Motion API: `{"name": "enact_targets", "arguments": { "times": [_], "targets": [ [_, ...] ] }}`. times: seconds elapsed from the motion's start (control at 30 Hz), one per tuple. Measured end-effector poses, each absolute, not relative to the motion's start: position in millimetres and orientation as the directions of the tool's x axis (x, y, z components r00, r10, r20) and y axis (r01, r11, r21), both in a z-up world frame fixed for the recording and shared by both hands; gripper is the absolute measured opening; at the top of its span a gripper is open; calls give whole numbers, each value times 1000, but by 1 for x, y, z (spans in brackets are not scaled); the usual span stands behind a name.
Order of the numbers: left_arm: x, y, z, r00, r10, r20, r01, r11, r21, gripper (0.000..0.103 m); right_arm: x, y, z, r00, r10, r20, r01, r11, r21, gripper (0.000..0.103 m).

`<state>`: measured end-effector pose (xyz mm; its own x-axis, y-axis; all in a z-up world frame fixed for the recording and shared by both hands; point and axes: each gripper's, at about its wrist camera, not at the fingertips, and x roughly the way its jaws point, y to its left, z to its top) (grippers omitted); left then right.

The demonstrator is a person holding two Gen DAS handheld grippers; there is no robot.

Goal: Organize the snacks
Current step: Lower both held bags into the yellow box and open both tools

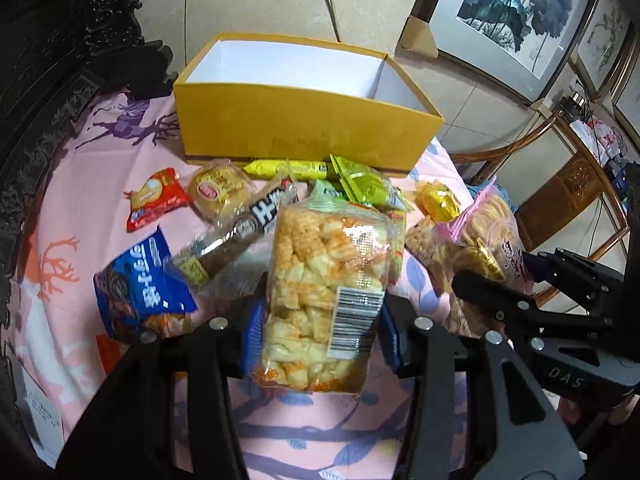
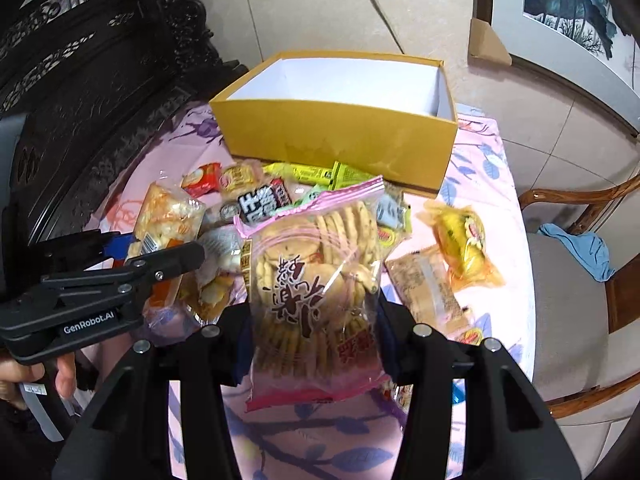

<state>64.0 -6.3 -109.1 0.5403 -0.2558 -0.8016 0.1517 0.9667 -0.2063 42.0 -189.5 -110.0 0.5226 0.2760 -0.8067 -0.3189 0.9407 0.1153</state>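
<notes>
My left gripper is shut on a clear bag of puffed rice crackers, held above the pink tablecloth. My right gripper is shut on a pink-edged bag of round biscuits, also lifted. Each gripper shows in the other's view: the right gripper at the right side, the left gripper at the left with the cracker bag. An open yellow box with a white, empty inside stands behind the pile of snacks.
Loose snacks lie in front of the box: a red packet, a blue biscuit packet, a black-and-white bar, green packets and a yellow wrapped cake. A wooden chair stands right of the table, dark carved furniture to the left.
</notes>
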Motion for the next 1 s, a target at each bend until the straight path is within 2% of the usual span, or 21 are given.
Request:
{"name": "enact_targets", "arguments": {
  "times": [0.23, 0.53, 0.8, 0.83, 0.9, 0.93, 0.97, 1.0],
  "targets": [
    [121, -4, -90, 563, -244, -789, 129, 970, -208, 48, 96, -183, -91, 552, 261, -792, -304, 947, 101, 51],
    [254, -9, -51, 629, -185, -755, 112, 983, -147, 48, 219, -172, -57, 613, 226, -757, -247, 965, 88, 51],
    [316, -5, -39, 640, -156, -753, 104, 988, -116, 50, 277, -177, -52, 623, 214, -752, -219, 971, 94, 52],
    [325, -6, -38, 642, -149, -752, 105, 989, -107, 66, 282, -176, -51, 622, 223, -751, -222, 970, 104, 53],
    [336, -5, -35, 666, -71, -742, 53, 997, -48, 88, 291, -173, -51, 615, 227, -756, -226, 968, 107, 56],
    [340, -3, -34, 669, -48, -742, 31, 999, -37, 101, 298, -172, -51, 610, 197, -768, -207, 975, 85, 68],
    [347, 2, -34, 655, -68, -752, 24, 997, -69, 101, 302, -171, -51, 609, 167, -776, -193, 979, 59, 73],
    [353, 7, -35, 630, -85, -772, 13, 995, -99, 101, 303, -171, -50, 617, 152, -772, -190, 981, 41, 73]
  ]
}}
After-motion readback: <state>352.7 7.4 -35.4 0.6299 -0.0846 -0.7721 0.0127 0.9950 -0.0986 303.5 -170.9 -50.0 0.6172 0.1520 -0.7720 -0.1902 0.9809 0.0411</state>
